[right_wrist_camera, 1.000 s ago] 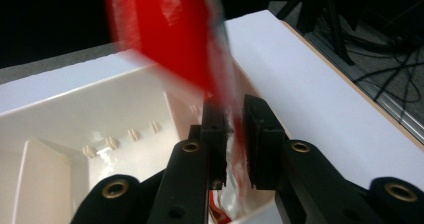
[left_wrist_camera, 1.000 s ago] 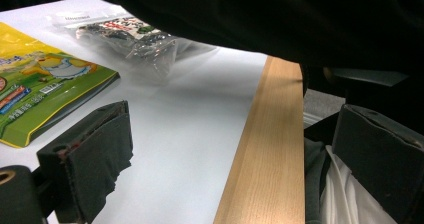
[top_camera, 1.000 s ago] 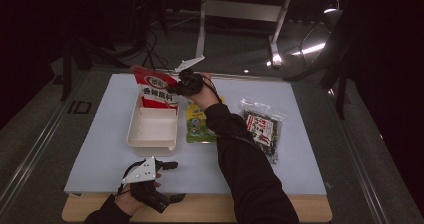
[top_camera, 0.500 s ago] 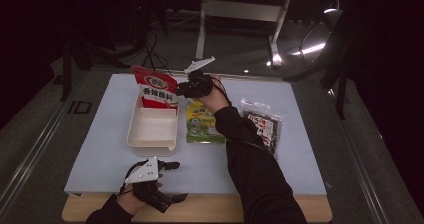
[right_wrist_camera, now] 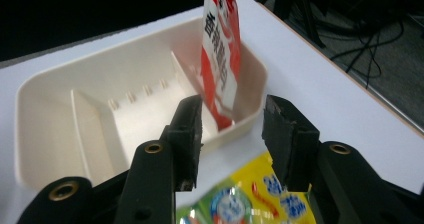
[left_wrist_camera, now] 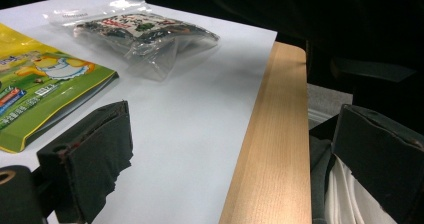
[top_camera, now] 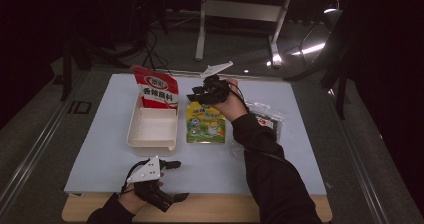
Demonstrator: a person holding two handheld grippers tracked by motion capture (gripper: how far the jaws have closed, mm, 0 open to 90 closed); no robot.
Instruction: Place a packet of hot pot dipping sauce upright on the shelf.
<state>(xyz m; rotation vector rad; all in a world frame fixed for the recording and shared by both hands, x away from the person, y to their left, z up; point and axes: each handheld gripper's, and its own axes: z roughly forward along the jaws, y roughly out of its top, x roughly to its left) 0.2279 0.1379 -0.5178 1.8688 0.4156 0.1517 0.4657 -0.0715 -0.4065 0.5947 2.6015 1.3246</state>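
Observation:
A red-and-white snack bag stands leaning in the far end of the cream divided tray. My right gripper hovers just to the right of that bag, over the top edge of a yellow-green pouch. Its jaws have just been opening and stand open with nothing between them. My left gripper rests at the table's near edge, jaws wide open and empty.
A clear bag of dark snacks lies right of the pouch, partly under the person's right forearm. The white mat ends at a wooden table edge. Desk legs and cables stand on the dark floor beyond the table.
My right gripper has let go of the red bag and drawn back to the right and slightly up. The bag stays standing in the tray. The left gripper has not moved.

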